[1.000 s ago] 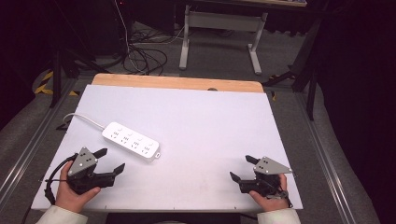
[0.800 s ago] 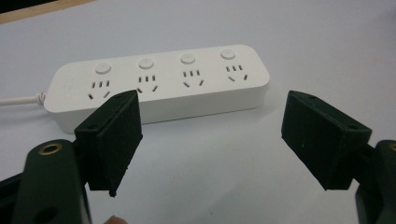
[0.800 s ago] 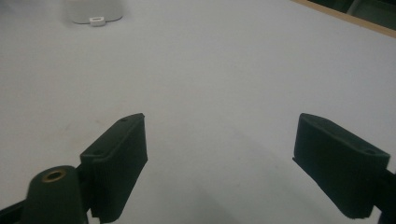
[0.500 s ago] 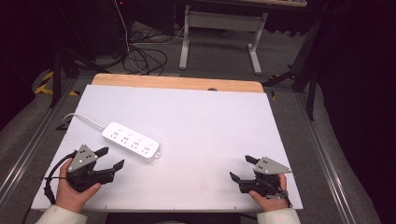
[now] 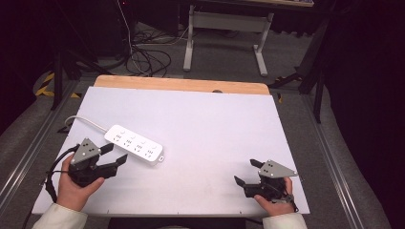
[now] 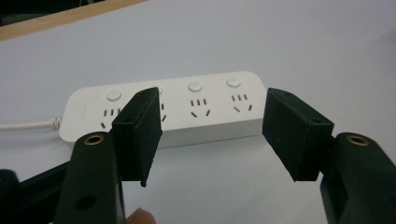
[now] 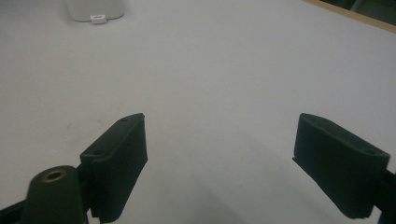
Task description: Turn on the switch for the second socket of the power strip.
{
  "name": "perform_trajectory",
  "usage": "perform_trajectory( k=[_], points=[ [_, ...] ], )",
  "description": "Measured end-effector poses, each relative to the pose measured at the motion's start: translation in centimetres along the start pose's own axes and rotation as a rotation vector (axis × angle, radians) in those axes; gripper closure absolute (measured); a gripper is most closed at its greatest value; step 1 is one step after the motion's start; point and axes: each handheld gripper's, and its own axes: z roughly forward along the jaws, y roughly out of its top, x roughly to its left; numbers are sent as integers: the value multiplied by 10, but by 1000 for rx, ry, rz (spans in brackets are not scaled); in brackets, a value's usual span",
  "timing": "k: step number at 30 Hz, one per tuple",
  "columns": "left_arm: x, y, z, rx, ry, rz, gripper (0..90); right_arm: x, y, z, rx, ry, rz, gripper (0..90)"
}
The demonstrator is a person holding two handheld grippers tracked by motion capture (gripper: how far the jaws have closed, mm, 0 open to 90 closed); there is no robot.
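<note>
A white power strip (image 5: 134,144) with several sockets lies flat at the left of the white table (image 5: 205,124), its white cord (image 5: 83,121) running off to the left. My left gripper (image 5: 115,153) is open right beside the strip's near long side, jaws spread and pointing at it. In the left gripper view the strip (image 6: 187,105) lies just beyond the open jaws (image 6: 217,135), not between them. My right gripper (image 5: 246,172) is open near the table's front right corner, with bare table between its jaws (image 7: 233,163).
The strip's end (image 7: 95,9) sits at the top left of the right gripper view. A wooden strip (image 5: 181,84) edges the table's far side. Beyond it are floor cables (image 5: 143,52) and a desk frame (image 5: 224,28).
My left gripper has edged a little forward and right, closer to the power strip. The right gripper has hardly moved.
</note>
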Motion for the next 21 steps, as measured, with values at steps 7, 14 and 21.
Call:
perform_trajectory(
  k=[7,14,21],
  points=[
    [6,10,2,1,0,-13,376,0,0,1,1,2,0,177],
    [9,16,9,13,-6,-29,377,0,0,1,3,5,1,177],
    [10,26,16,14,-4,-29,378,0,-1,1,4,6,0,177]
  ],
)
